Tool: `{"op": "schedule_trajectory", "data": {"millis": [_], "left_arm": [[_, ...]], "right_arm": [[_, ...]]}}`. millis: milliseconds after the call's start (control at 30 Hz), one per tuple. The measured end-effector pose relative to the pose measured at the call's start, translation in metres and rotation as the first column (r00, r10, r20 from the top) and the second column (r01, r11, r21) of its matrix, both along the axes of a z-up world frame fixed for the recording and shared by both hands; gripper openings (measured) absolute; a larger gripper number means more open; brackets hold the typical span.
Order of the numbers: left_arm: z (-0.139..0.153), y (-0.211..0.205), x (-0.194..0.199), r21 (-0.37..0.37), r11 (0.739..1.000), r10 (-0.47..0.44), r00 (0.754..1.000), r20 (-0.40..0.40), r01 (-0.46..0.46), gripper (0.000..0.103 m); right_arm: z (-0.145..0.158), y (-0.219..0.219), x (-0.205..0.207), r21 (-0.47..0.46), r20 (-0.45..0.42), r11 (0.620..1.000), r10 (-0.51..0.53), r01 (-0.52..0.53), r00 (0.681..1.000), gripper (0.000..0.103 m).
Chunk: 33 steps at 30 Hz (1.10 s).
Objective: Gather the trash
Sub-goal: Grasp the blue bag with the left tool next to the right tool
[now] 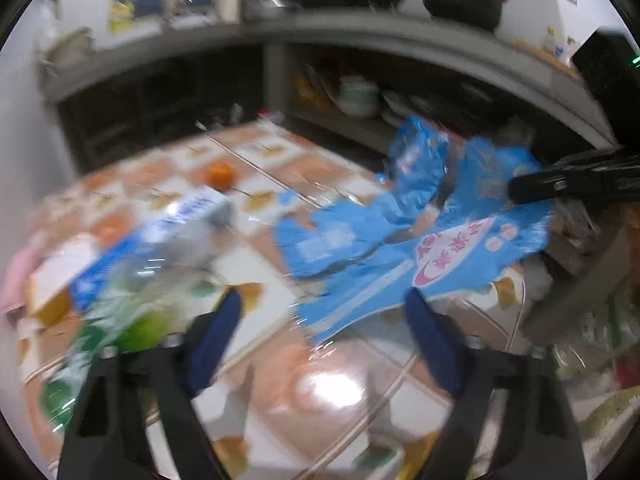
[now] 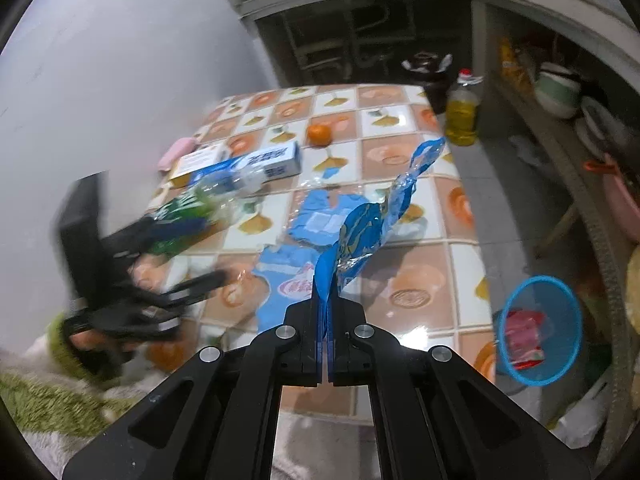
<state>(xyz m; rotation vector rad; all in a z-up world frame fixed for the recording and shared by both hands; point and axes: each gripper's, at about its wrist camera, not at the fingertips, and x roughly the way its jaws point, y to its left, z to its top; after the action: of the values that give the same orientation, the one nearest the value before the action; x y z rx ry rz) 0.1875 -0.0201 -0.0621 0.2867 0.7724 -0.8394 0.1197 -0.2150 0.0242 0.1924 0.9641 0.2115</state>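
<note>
The right hand-held gripper (image 2: 325, 312) is clamped flat on an edge of the blue wrapper (image 2: 360, 224), its jaws pressed together on the thin plastic; one crumpled end stands up above the fingers while the rest trails down onto the tiled counter (image 2: 420, 280). The left hand-held gripper (image 1: 324, 320) stands apart with nothing between its fingers; in the right wrist view it is a blurred shape beside the clear plastic bottle (image 2: 200, 204), which lies on its side next to a blue and white carton (image 2: 260, 164). An orange (image 2: 319, 135) sits further back on the counter. The step in hand looks to be lifting the wrapper clear while the left side goes for the bottle. A blue mesh basket (image 2: 540, 328), already holding something red, stands on the floor just past the counter's right edge, and it is the likely place for the rubbish. The next move probably calls for carrying the wrapper over the counter's edge without snagging the trailing part, then letting go above the basket's mouth; the limp plastic may cling to the pads.
</note>
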Motion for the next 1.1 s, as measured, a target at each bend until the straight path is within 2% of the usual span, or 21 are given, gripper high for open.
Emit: {"op": "schedule_trajectory", "data": {"millis": [33, 167, 300, 367, 500, 600, 700, 867, 1000, 1100], "left_arm": [[-0.004, -0.007, 0.003, 0.001, 1.000, -0.013, 1.000, -0.010, 0.013, 0.066], [-0.017, -0.025, 0.017, -0.035, 0.998, -0.053, 0.995, -0.085, 0.050, 0.062], [-0.045, -0.039, 0.017, 0.028, 0.997, -0.072, 0.982, -0.176, 0.078, 0.054], [-0.052, -0.038, 0.011, 0.031, 0.996, -0.082, 0.979, -0.189, 0.089, 0.053], [-0.054, -0.031, -0.002, 0.003, 0.992, -0.124, 0.971, -0.206, 0.127, 0.053], [-0.055, -0.019, -0.003, -0.054, 0.991, -0.128, 0.962, -0.241, 0.119, 0.053], [-0.057, -0.004, 0.003, -0.137, 0.987, -0.123, 0.943, -0.310, 0.084, 0.053], [-0.058, 0.018, 0.010, -0.205, 0.979, -0.094, 0.925, -0.369, 0.017, 0.053], [-0.050, 0.031, 0.008, -0.271, 0.963, -0.121, 0.921, -0.371, 0.017, 0.055], [-0.044, 0.032, 0.001, -0.307, 0.951, -0.162, 0.918, -0.361, 0.047, 0.059]], "right_arm": [[0.000, 0.000, -0.003, 0.004, -0.002, 1.000, 0.011, -0.011, 1.000, 0.001], [0.002, 0.000, -0.022, 0.040, -0.011, 0.997, 0.069, -0.069, 0.998, 0.001], [0.005, -0.010, -0.038, 0.113, 0.001, 0.992, 0.059, -0.058, 0.998, 0.001], [0.009, -0.018, -0.040, 0.183, 0.031, 0.982, 0.041, -0.046, 0.999, 0.002], [0.012, -0.025, -0.017, 0.339, 0.077, 0.939, 0.037, -0.061, 0.996, 0.003], [0.006, -0.012, 0.006, 0.357, 0.087, 0.930, 0.066, -0.093, 0.994, 0.003], [-0.023, 0.008, 0.042, 0.409, 0.031, 0.903, 0.128, -0.130, 0.991, 0.003], [-0.075, 0.028, 0.078, 0.401, -0.101, 0.909, 0.167, -0.114, 0.981, 0.003], [-0.108, 0.034, 0.088, 0.407, -0.205, 0.911, 0.167, -0.072, 0.964, 0.003], [-0.122, 0.035, 0.091, 0.441, -0.253, 0.896, 0.181, -0.053, 0.951, 0.004]]}}
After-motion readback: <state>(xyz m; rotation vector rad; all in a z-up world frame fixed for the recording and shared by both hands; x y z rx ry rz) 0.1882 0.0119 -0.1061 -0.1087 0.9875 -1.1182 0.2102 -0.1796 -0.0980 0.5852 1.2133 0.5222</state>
